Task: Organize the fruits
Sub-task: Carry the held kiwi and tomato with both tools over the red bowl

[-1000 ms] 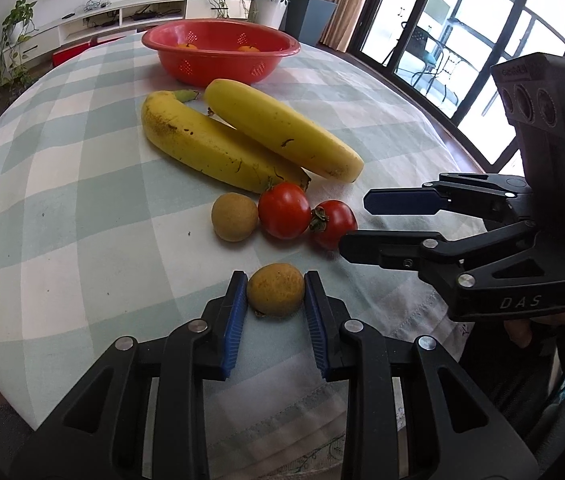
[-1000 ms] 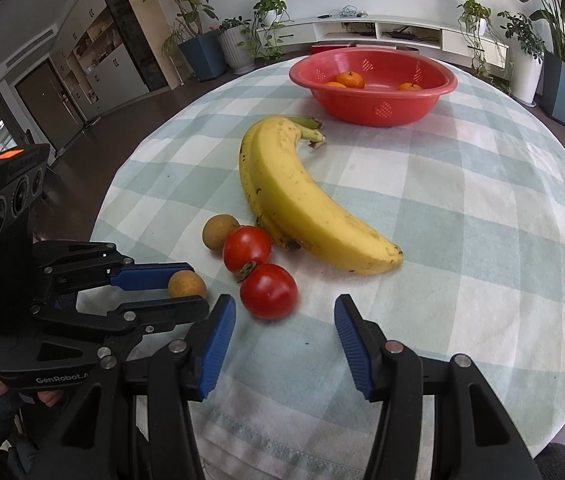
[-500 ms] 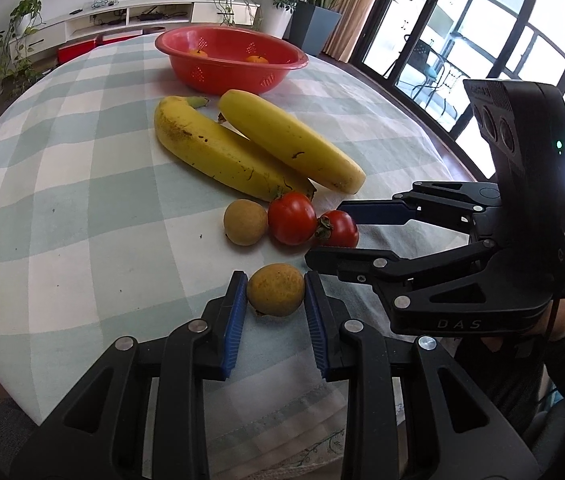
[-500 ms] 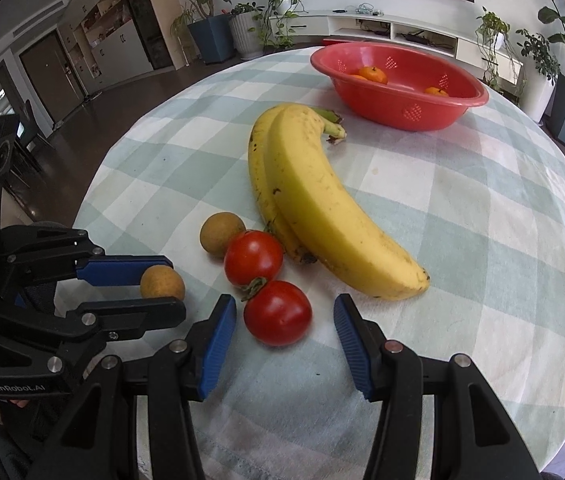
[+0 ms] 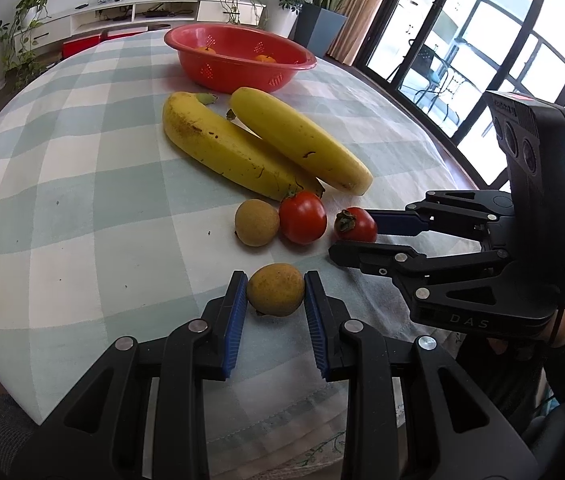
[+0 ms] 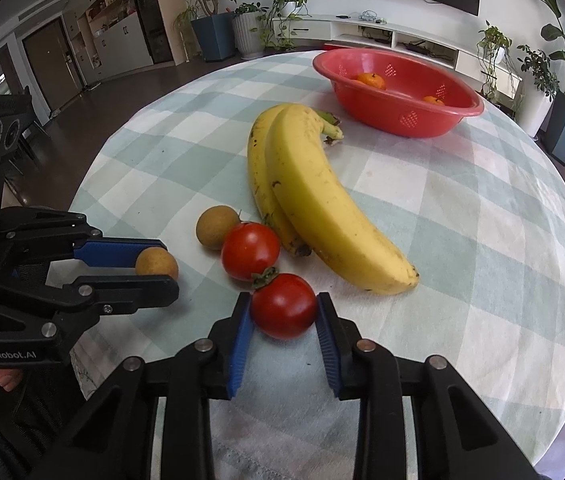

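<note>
On the checked tablecloth, my left gripper point(image 5: 275, 280) is shut on a small brown round fruit point(image 5: 275, 296) that rests on the cloth. My right gripper point(image 6: 283, 300) has a red tomato point(image 6: 283, 308) between its blue pads; its jaws are closing and both pads touch the tomato. The left wrist view shows that tomato point(image 5: 356, 224) held at the right gripper's point(image 5: 356, 237) tips. A second tomato point(image 6: 250, 250) and a second brown fruit point(image 6: 217, 226) lie just beyond. Two bananas point(image 6: 322, 200) lie side by side toward the red bowl point(image 6: 394, 120).
The red bowl point(image 5: 238, 72) at the far side of the round table holds two oranges point(image 6: 370, 80). The table edge runs close below both grippers. Potted plants, a low white shelf and large windows ring the room.
My right gripper came forward around the near tomato and its jaws closed onto it. The left gripper stayed shut on the brown fruit in the same spot.
</note>
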Action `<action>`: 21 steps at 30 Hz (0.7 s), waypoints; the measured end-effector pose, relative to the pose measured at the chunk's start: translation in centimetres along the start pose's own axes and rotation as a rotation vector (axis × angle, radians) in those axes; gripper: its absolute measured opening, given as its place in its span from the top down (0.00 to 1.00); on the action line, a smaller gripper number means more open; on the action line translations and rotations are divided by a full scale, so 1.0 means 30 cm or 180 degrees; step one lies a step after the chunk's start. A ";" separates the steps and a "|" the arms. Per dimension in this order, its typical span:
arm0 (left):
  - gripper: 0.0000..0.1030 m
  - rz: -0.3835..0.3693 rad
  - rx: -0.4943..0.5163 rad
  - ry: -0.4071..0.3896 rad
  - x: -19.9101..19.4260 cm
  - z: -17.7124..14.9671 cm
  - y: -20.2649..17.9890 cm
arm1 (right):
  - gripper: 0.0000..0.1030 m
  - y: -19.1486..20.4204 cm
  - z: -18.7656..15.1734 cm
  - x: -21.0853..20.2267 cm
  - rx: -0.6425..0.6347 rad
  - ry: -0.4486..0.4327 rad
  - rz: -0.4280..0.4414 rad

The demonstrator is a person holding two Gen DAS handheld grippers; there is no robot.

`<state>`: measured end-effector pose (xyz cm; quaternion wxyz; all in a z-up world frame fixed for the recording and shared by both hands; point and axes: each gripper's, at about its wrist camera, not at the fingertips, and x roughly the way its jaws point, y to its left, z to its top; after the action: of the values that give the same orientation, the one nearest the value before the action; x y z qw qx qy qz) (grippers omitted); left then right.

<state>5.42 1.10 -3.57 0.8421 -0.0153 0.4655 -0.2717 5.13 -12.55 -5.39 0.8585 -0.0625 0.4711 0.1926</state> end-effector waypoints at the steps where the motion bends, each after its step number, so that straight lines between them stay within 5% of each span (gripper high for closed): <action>1: 0.74 -0.0002 -0.0005 -0.0004 -0.001 0.001 0.001 | 0.67 -0.002 -0.004 -0.007 0.0014 -0.0005 0.0015; 12: 0.74 -0.0068 -0.0038 -0.0126 -0.060 0.053 0.022 | 0.67 -0.080 -0.015 -0.149 0.0398 -0.0258 0.0299; 21: 0.74 -0.0039 0.0196 -0.0381 -0.149 0.304 0.036 | 0.67 -0.257 0.165 -0.309 0.0513 -0.0707 0.0057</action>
<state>11.25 2.07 4.75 0.8668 -0.0085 0.4057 -0.2898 7.55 -20.72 4.47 0.9059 0.0326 0.3876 0.1675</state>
